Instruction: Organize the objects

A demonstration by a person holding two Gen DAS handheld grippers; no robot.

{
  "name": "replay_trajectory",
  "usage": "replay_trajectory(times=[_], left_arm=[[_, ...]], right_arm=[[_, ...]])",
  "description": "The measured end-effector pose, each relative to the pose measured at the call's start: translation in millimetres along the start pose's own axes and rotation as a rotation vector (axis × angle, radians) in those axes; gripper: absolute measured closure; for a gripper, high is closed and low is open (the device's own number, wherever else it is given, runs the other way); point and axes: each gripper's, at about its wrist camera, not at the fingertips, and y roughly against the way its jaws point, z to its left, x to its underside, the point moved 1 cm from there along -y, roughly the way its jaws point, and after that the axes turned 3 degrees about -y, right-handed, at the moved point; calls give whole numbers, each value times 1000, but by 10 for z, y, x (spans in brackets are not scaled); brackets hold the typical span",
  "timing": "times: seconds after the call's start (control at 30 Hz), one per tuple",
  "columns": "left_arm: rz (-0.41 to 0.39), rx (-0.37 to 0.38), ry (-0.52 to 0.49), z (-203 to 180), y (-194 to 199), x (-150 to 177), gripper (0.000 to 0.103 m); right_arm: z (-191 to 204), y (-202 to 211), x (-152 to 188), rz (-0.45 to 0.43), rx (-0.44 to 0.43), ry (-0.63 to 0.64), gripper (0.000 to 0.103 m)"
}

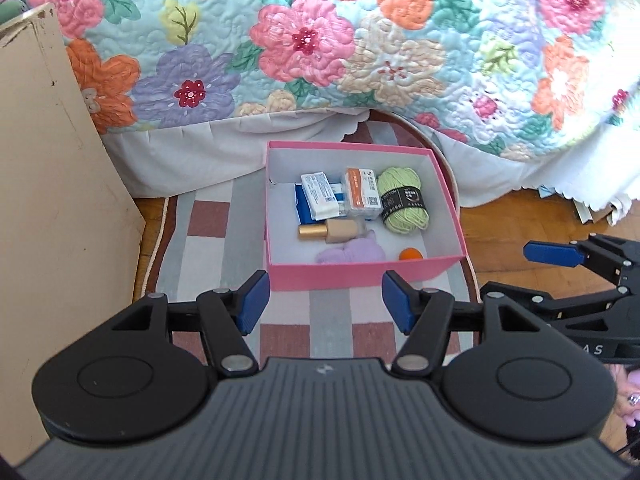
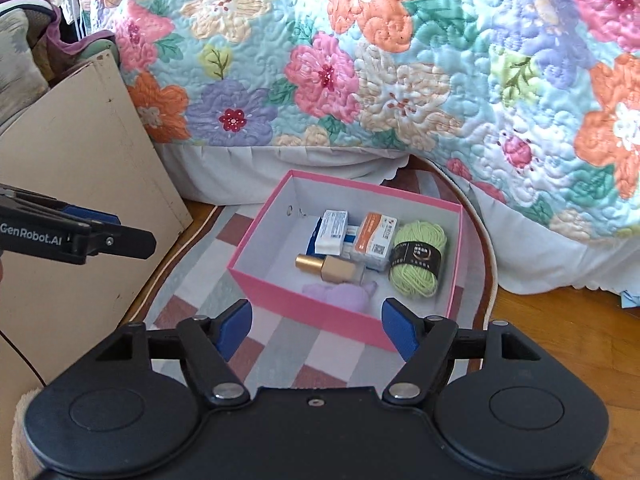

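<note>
Both tongs, left tongs point(image 1: 325, 300) and right tongs point(image 2: 316, 330), hang apart and empty near the pink box point(image 1: 360, 274). Packing looks done; next, find its lid.

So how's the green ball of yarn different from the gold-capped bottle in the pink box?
The green yarn is a soft, fat skein with a black paper band around its middle; the gold-capped bottle is slim, hard and smooth. The yarn sits near the right wall, while the bottle lies on its side nearer the middle, cap pointing left. The yarn is lime green; the bottle is beige with a gold cap. Both rest on the floor of the pink box.
</note>
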Motion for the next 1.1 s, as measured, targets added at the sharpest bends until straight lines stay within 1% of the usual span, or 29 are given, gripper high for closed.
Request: replay_trajectory(times=[0.1, 0.2, 0.23, 0.27, 0.3, 0.33, 0.53, 0.6, 0.73, 0.8, 0.83, 0.97, 1.1], left_arm=[[2, -3, -12, -37, 58, 105, 41], [12, -7, -15, -56, 78, 223, 40], [16, -7, -15, -56, 77, 260, 38], [18, -8, -12, -49, 74, 298, 34], [17, -9, -7, -42, 72, 341, 31], [20, -10, -5, -36, 65, 375, 31], [52, -17, 16, 11, -14, 540, 23], [57, -21, 23, 29, -36, 565, 18], [67, -35, 32, 51, -68, 610, 14], [71, -44, 26, 52, -82, 624, 7], [75, -48, 23, 52, -88, 635, 5], [140, -60, 33, 73, -146, 658, 5], [141, -79, 23, 72, -134, 703, 5]], right_arm=[[35, 83, 88, 3, -6, -7, 23], [84, 133, 182, 7, 5, -5, 22], [97, 144, 209, 6, 12, -6, 21], [106, 151, 242, 6, 18, -8, 19], [110, 154, 277, 9, 20, -14, 14], [110, 157, 304, 10, 21, -19, 13], [97, 158, 435, 27, 46, -58, 13], [86, 144, 467, 39, 57, -66, 13], [84, 124, 534, 51, 91, -68, 13], [85, 114, 552, 55, 104, -66, 13], [86, 109, 559, 56, 109, -68, 13], [82, 103, 571, 59, 114, -77, 13], [91, 94, 583, 68, 111, -91, 13]])
